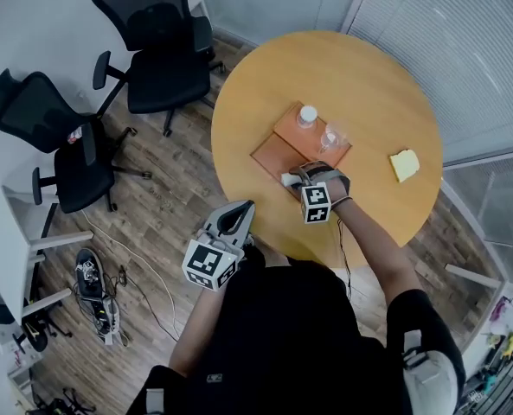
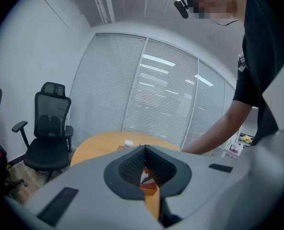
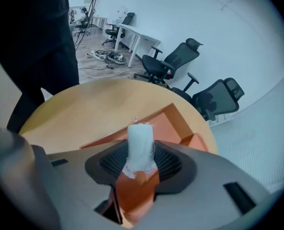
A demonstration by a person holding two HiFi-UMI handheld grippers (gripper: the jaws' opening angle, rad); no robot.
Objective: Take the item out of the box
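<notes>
While held beside the table's near edge, left gripper: tongs pressed together, nothing between them. Right gripper: tongs pinching a white roll, which stands upright between the pads, over the open orange box on the round table. Bottle and clear cup: upright at the box's far side. Yellow pad: flat on the table, well apart from the box.

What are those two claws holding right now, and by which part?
The right gripper grips a white roll by one end, the rest sticking out past its jaws, over the orange box. The left gripper holds nothing.
</notes>
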